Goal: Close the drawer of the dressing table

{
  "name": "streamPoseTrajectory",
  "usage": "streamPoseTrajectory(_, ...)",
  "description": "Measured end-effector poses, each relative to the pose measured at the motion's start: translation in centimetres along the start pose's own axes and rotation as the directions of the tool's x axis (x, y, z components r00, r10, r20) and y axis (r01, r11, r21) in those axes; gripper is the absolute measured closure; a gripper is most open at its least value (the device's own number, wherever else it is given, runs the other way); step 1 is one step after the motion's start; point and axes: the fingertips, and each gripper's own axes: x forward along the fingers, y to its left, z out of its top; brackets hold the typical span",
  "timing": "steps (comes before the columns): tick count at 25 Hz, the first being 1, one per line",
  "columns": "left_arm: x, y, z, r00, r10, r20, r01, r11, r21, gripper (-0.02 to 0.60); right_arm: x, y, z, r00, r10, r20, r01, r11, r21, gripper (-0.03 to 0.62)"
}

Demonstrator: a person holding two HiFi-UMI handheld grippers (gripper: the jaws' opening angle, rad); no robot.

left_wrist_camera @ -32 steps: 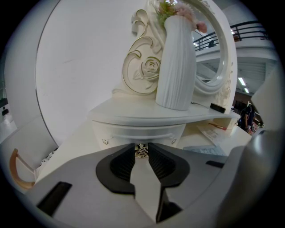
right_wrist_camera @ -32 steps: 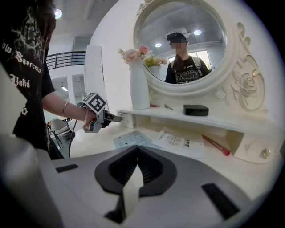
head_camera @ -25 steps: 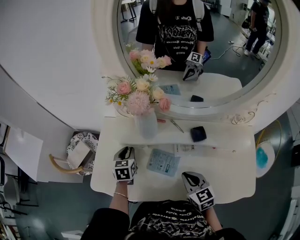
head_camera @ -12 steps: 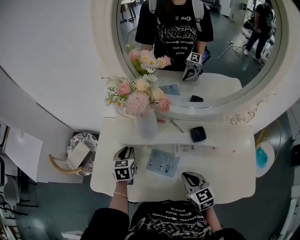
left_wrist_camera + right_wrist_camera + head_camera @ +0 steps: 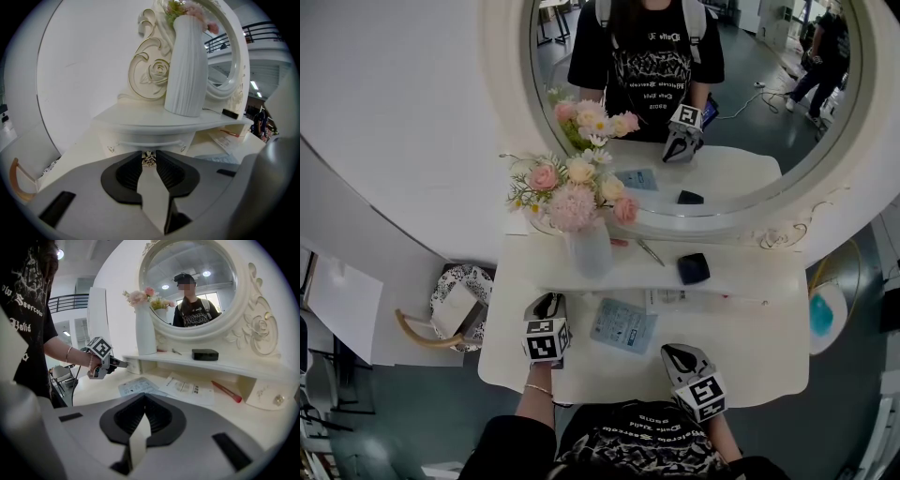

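Note:
The dressing table (image 5: 769, 356) is white, with a raised shelf (image 5: 140, 119) and a small drawer (image 5: 150, 140) under the shelf's left end. In the left gripper view the drawer front sits close under the shelf edge. A small ornate metal knob (image 5: 149, 160) on it is pinched between my left gripper's (image 5: 149, 161) jaw tips. The left gripper (image 5: 548, 307) is at the table's left in the head view, and its tip (image 5: 123, 364) meets the drawer (image 5: 133, 365) in the right gripper view. My right gripper (image 5: 675, 354) hangs shut and empty over the front right.
A white vase of flowers (image 5: 592, 248) and a black box (image 5: 693, 268) stand on the shelf before the round mirror (image 5: 741, 112). Leaflets (image 5: 623, 325) and a red pen (image 5: 228, 391) lie on the tabletop. A wicker chair (image 5: 441, 314) stands left of the table.

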Motion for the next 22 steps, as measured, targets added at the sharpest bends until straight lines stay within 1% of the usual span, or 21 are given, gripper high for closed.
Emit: streamPoseTrajectory(22,0.40,0.05,0.28,1.000,0.002,0.003,-0.002,1.000,0.000,0.482,0.09,-0.17,-0.16,1.000,-0.005,0.002,0.005,1.000,0.009,0.583)
